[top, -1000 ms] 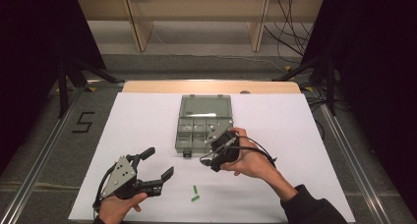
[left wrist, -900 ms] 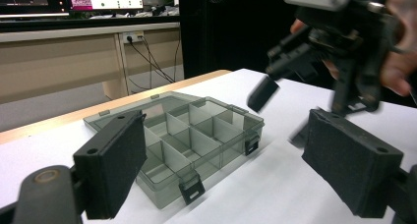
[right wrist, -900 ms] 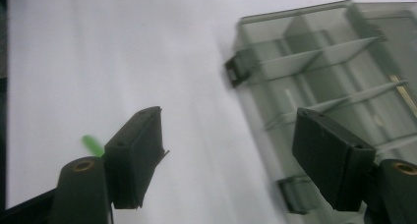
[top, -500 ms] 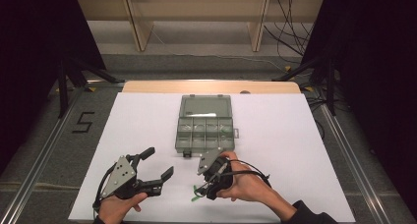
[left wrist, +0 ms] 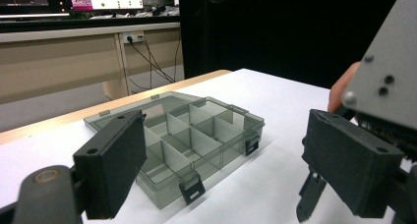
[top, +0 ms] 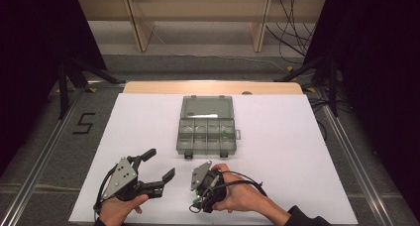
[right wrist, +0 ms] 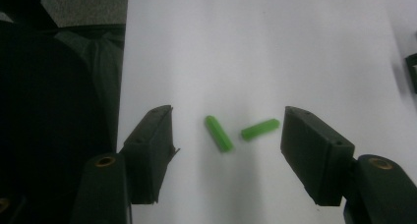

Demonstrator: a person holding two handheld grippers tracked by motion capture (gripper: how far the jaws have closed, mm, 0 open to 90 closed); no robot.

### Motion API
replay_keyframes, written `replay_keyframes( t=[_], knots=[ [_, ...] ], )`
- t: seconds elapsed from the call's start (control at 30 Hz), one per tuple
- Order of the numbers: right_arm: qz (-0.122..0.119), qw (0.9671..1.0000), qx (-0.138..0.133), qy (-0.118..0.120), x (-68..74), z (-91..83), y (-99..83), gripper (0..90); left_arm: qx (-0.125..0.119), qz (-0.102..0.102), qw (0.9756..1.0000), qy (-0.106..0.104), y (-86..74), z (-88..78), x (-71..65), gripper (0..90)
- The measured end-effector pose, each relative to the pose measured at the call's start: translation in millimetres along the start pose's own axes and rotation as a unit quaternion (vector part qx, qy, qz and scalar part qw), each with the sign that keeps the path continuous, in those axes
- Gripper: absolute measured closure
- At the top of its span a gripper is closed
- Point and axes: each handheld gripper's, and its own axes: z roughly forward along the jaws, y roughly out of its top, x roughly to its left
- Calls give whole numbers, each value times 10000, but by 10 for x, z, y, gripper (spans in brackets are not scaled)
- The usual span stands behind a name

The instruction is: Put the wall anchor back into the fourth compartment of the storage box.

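Right gripper (right wrist: 226,135) pointed down at the white table cover (top: 297,137) near its front edge, its jaws apart and having just been closing, with two small green plugs between them but neither pad pressing on either one. In the right gripper view the nearer plug (right wrist: 219,133) lay a little left of the midline between the pads, its long axis slanting from upper left to lower right; the second plug (right wrist: 260,129) lay just beside it, towards the right pad, tilted the other way, so the pair made a loose V with the low ends close but apart. Both looked like short, smooth, bright green cylinders with rounded tips, lying flat on the cover. I judged that the closing line ran roughly across the nearer plug, so the pinch could catch both pieces or push one aside.

Left gripper (top: 157,171) rested well to the left in the high view, jaws wide and empty. Beyond both, the clear compartment box (top: 205,132) lay open mid-table.
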Motion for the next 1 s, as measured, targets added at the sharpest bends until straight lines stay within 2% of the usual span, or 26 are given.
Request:
replay_keyframes(
  t=[0.07,0.1,0.13,0.2,0.23,0.3,0.43,0.57,0.63,1.0],
  knots=[
    [-33,10000,57,50,25,42,2,416,3,-3,10000,-1,0,0,0,158],
    [-132,9999,92,55,27,60,0,430,3,3,10000,-2,0,1,0,158],
    [-89,9999,86,81,44,79,3,443,6,-19,10000,-2,-1,1,-3,158],
    [-163,9997,151,94,48,98,7,476,6,-19,10000,-4,-1,1,-4,158],
    [-106,9997,155,133,61,106,11,501,7,-21,10000,-4,-1,1,-4,158],
    [-219,9994,218,131,57,120,11,527,8,-22,10000,-4,-2,1,-4,158],
    [-188,9994,268,142,48,147,13,584,-65,-36,10000,-47,-9,18,-4,158],
    [-189,9993,292,137,6,160,5,630,23,-3,10000,-5,-5,7,-4,158],
    [-115,9993,329,151,14,167,3,646,21,-5,10000,-4,-5,6,-4,158],
    [-141,9983,496,271,-3,214,13,752,40,10,10000,-11,-7,8,-4,158]
  ],
)
